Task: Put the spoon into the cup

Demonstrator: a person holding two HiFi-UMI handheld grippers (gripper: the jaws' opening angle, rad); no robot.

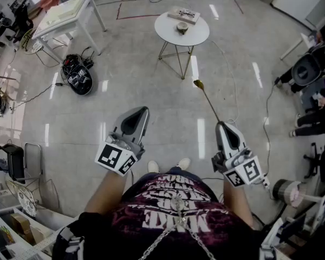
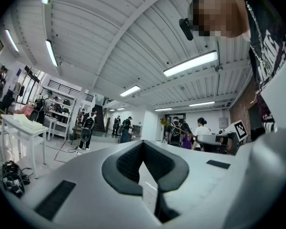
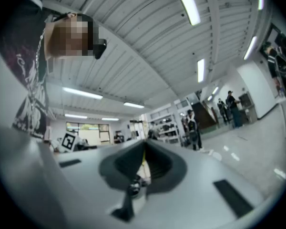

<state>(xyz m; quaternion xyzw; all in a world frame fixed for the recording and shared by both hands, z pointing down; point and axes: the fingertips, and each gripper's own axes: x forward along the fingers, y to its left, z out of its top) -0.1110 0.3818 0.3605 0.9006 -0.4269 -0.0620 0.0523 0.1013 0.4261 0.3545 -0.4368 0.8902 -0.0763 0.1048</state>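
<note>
A small cup (image 1: 182,28) stands on a round white table (image 1: 163,36) far ahead of me, across open floor. My right gripper (image 1: 220,123) is shut on the handle of a thin golden spoon (image 1: 207,102), whose bowl points forward and up toward the table. In the right gripper view only a yellow sliver of the spoon (image 3: 142,165) shows between the closed jaws of that gripper (image 3: 144,144). My left gripper (image 1: 144,110) is held level at waist height, jaws together and holding nothing. The left gripper view shows its own jaws (image 2: 144,143) and the spoon (image 2: 177,129) off to the right.
A flat tray (image 1: 184,15) lies on the round table beside the cup. A white rectangular table (image 1: 65,15) stands at the far left, with a black bundle of gear and cables (image 1: 78,76) on the floor near it. People sit at the right edge (image 1: 314,91).
</note>
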